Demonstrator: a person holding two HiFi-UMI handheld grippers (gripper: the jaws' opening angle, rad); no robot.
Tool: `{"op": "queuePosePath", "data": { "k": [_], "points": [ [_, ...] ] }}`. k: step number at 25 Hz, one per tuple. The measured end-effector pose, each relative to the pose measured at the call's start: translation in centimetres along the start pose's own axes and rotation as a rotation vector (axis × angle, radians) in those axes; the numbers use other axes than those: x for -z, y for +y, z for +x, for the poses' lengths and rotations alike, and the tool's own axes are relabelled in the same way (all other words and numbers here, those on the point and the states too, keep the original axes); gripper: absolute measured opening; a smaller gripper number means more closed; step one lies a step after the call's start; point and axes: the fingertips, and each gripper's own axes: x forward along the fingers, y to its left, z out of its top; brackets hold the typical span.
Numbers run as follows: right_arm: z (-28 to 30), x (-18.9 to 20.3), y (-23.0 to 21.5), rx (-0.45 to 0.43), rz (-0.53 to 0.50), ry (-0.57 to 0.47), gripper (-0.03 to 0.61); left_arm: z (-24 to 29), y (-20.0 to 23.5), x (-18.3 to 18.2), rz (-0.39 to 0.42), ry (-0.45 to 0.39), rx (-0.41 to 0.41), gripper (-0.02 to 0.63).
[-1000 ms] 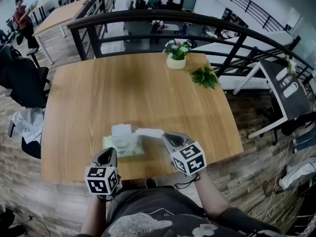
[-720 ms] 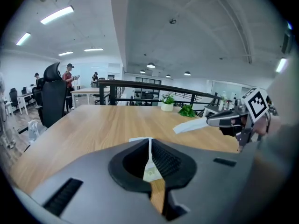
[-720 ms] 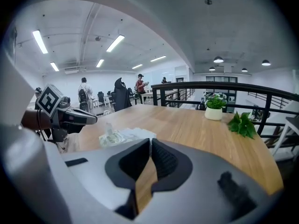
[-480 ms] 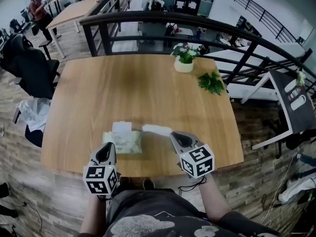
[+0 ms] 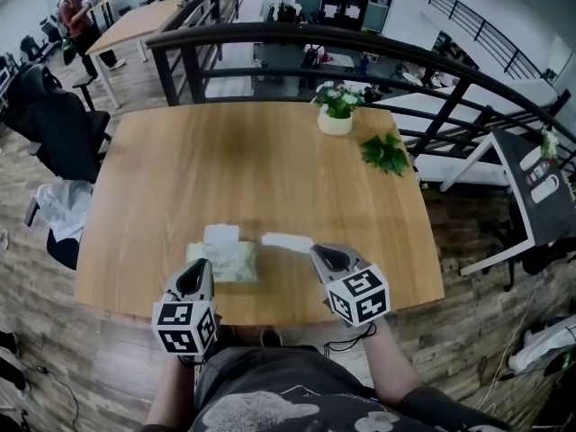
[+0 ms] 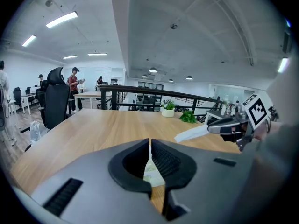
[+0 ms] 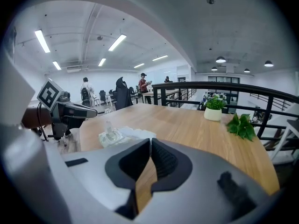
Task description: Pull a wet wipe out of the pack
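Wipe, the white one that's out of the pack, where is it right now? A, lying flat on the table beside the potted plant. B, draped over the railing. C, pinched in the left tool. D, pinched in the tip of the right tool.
D: the wipe sticks out sideways from the shut tip of the right tool, clear of the pack and of the left tool.

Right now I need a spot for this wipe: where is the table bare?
Bare: mid table, between the wipe pack and the flower pot, and its left side. Crowded: near edge (pack, wet wipe, left gripper, right gripper) and far right (pot, leafy sprig).
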Motion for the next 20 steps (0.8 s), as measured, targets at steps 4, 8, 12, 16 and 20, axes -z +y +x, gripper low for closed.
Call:
{"op": "queuePosePath", "data": {
  "k": [4,8,12,16,20],
  "points": [
    [-0.2,-0.5,-0.2,0.005,-0.008,-0.007,0.032,0.2,-0.2,-0.4,0.002,-0.011,0.007,0.025],
    [-0.3,-1.0,-0.4,0.007,-0.013,-0.014,0.032,0.5,-0.3,-0.7,0.004,-0.014,0.015,0.025],
    [-0.1,-0.8,-0.7,0.007,-0.013,-0.012,0.032,1.0,-0.6,-0.6,0.006,-0.009,0.022,0.025],
    [-0.1,-0.7,-0.8,0.003,-0.017,-0.007,0.032,1.3,-0.8,-0.7,0.004,-0.009,0.026,0.025],
    [-0.3,-1.0,-1.1,0.003,-0.026,-0.011,0.032,1.4,-1.2,-1.1,0.0,-0.018,0.032,0.025]
  ]
}}
